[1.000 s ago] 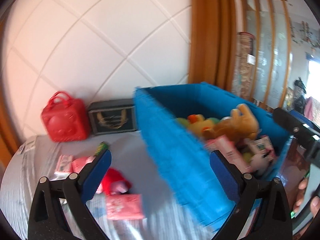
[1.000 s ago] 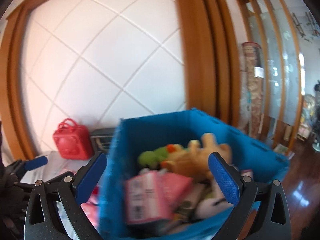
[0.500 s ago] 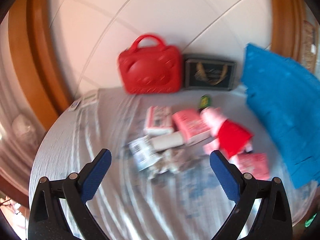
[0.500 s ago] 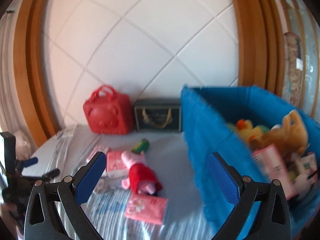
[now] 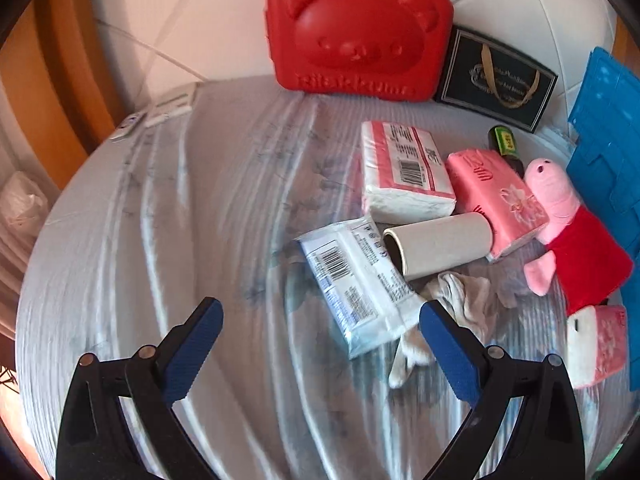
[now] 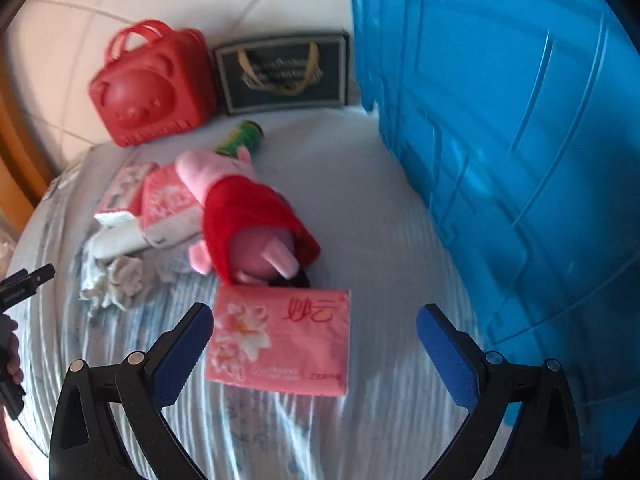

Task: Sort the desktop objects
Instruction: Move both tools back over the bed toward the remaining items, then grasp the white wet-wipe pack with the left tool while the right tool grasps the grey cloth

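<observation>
Left gripper [image 5: 320, 334]: held wide and empty above the striped tablecloth [image 5: 160, 240], its right finger [image 5: 448, 352] overlapping the corner of a white wet-wipe pack [image 5: 352, 284]; that pack is judged the likeliest pick.
Right gripper [image 6: 314, 340]: spread wide, nothing clamped; a pink tissue pack [image 6: 280, 338] is framed between the fingers, its near edge beside the left finger [image 6: 180, 356], apparently so that it can be closed on across its short side.
Blue crate [image 6: 512, 160]: stood at the right of the table, just beside the clutter, presumably as the bin the loose items are sorted into; its inside is not shown.
Clutter: a pile is seen left of the crate. A red-and-white tissue pack [image 5: 404, 172], a second pink tissue pack [image 5: 496, 200] and a cardboard roll [image 5: 440, 242] are touching, the roll lying on its side against both packs.
Plush pig [image 6: 244, 216]: laid on its back in a red dress, its feet touching the framed pink pack.
Crumpled sock [image 5: 460, 304]: partly tucked under the wet-wipe pack.
Green bottle [image 6: 240, 138]: lying behind the pig's head.
Back row: a red bear-face case [image 5: 356, 36] and a black gift bag [image 5: 496, 80] are stood upright against the wall, seemingly parked out of the way.
Sorting: judged well short of done, with much left on the table.
</observation>
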`<act>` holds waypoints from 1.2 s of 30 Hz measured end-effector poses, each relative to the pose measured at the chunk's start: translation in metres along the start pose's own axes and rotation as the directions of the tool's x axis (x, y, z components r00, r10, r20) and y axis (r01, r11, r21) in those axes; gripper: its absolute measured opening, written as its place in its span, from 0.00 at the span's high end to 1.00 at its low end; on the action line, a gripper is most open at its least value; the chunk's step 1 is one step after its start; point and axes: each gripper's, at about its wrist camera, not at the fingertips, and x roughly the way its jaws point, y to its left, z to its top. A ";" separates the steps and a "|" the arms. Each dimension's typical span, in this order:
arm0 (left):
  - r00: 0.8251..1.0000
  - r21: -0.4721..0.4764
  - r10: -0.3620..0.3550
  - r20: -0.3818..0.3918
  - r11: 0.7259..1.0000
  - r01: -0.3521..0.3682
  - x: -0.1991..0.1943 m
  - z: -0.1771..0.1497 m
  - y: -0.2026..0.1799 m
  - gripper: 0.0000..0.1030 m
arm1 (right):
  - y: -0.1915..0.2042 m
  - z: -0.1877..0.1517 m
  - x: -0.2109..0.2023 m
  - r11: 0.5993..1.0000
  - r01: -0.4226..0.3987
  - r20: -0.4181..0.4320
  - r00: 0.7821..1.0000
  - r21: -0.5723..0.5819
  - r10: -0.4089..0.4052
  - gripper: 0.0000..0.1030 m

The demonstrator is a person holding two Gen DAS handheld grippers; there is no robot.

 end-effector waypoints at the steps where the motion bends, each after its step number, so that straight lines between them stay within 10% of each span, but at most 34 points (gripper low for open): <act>1: 1.000 0.007 -0.005 -0.011 1.000 0.005 0.011 0.004 -0.004 0.03 | -0.003 0.000 0.004 1.000 0.001 -0.011 1.000 0.011 -0.001 0.00; 6: 0.997 0.048 0.002 -0.079 0.999 0.002 0.061 0.016 -0.017 0.05 | -0.013 0.007 0.024 0.999 0.020 -0.058 0.998 0.051 -0.017 0.00; 13: 0.996 0.051 -0.028 -0.087 0.998 0.032 0.071 0.007 -0.003 0.55 | 0.026 0.021 0.032 0.998 -0.056 -0.024 0.998 -0.011 0.055 0.00; 22: 0.999 0.006 0.011 -0.049 1.000 -0.010 0.025 -0.026 0.031 0.58 | 0.155 0.017 0.071 0.937 -0.279 -0.086 0.960 -0.213 0.266 0.00; 26: 0.998 -0.022 0.005 -0.066 1.000 -0.006 0.025 -0.031 0.038 0.58 | 0.201 0.010 0.099 0.901 -0.325 -0.152 0.944 -0.288 0.292 0.26; 31: 0.998 -0.009 0.004 -0.064 1.000 -0.004 0.022 -0.035 0.036 0.58 | 0.237 0.000 0.131 0.875 -0.324 -0.210 0.942 -0.360 0.262 0.33; 33: 0.998 -0.009 -0.001 -0.056 1.000 0.000 0.018 -0.034 0.035 0.58 | 0.244 -0.003 0.141 0.870 -0.315 -0.221 0.944 -0.378 0.246 0.62; 36: 0.999 0.003 0.002 -0.035 1.000 -0.002 0.010 -0.032 0.032 0.58 | 0.248 -0.004 0.139 0.859 -0.311 -0.207 0.947 -0.407 0.245 0.79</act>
